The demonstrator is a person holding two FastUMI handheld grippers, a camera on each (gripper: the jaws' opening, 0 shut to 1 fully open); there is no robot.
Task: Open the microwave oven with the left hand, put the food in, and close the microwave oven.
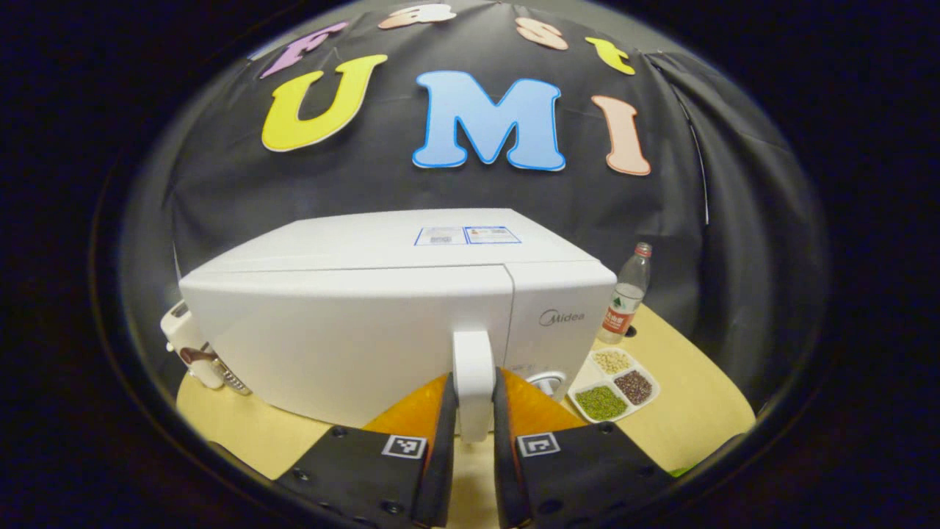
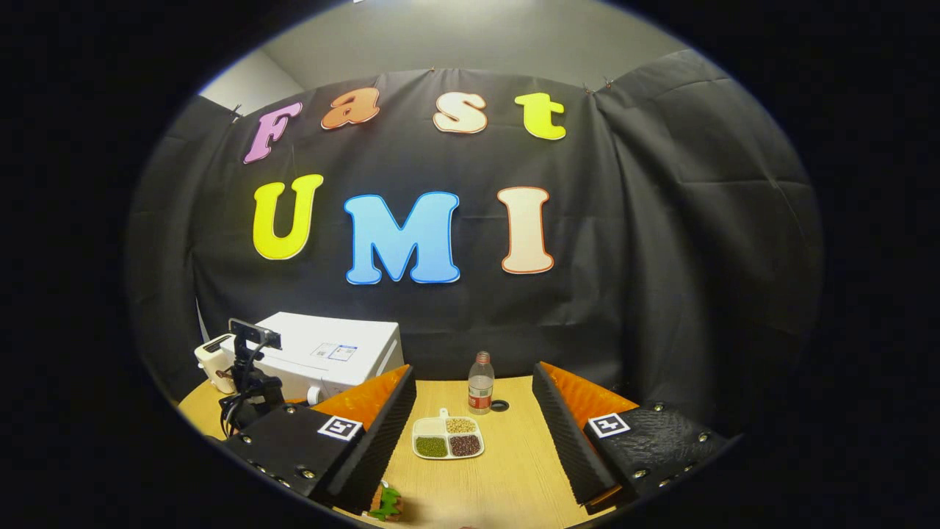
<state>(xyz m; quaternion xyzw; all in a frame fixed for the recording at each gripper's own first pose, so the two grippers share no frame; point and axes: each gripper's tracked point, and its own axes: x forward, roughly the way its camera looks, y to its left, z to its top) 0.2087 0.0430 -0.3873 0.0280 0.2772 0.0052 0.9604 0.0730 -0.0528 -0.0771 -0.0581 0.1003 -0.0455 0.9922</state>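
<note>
A white microwave oven (image 1: 352,323) stands on the wooden table (image 1: 698,411), its door closed. In the left gripper view my left gripper (image 1: 474,411) is shut on the door's white handle (image 1: 474,367), one finger on each side. A white three-part dish of beans (image 1: 613,382) lies to the right of the oven. In the right gripper view my right gripper (image 2: 474,426) stands open above the table, and the dish of beans (image 2: 448,438) lies beyond it between the fingers. The microwave oven (image 2: 330,353) sits at the far left, with the left gripper's body (image 2: 250,375) in front of it.
A clear plastic bottle (image 1: 624,305) stands behind the dish, with its cap (image 2: 500,405) lying beside the bottle (image 2: 480,383). A white appliance (image 1: 192,345) sits left of the oven. A small green and brown object (image 2: 385,503) lies near the table's front edge.
</note>
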